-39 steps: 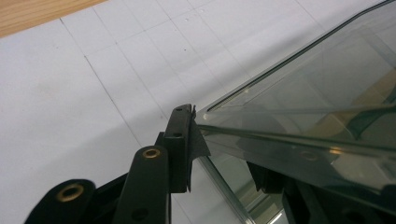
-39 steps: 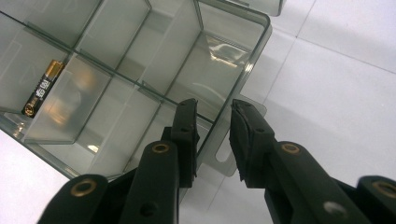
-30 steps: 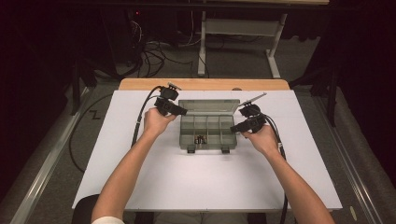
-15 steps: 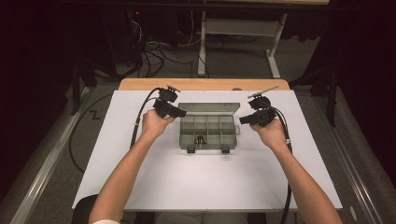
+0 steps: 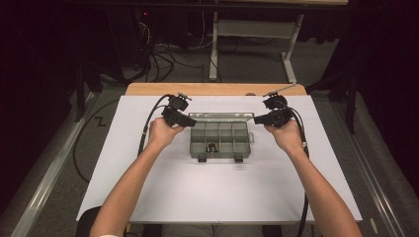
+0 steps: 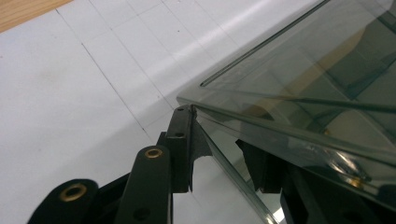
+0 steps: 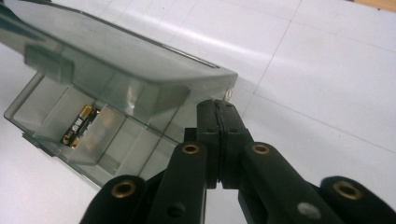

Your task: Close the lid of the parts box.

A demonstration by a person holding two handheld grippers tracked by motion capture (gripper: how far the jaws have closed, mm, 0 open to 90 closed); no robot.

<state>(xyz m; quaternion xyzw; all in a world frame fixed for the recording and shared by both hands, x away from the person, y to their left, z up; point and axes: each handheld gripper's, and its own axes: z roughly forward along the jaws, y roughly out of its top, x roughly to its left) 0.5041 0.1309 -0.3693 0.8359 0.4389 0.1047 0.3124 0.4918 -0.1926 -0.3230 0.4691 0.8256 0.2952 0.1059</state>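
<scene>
Two hands flank your box (image 5: 220, 139) mid-bench (image 5: 207, 197), lid part raised. Left gripper (image 6: 224, 154): jaws pinching the lid (image 6: 299, 93) corner. Right gripper (image 7: 219, 122): jaws pressed together, empty, beside the box (image 7: 93, 135); batteries (image 7: 79, 125) inside. Opening seems started, not finished

Light falls from above onto the white table (image 5: 217, 197), which reads bright and even in the middle of the high view, while the room around it sinks into near black. Shadows under the forearms are soft. In the gripper views the near black jaws are blurred, and the clear lid (image 6: 327, 93) carries pale reflections and glare streaks.
</scene>
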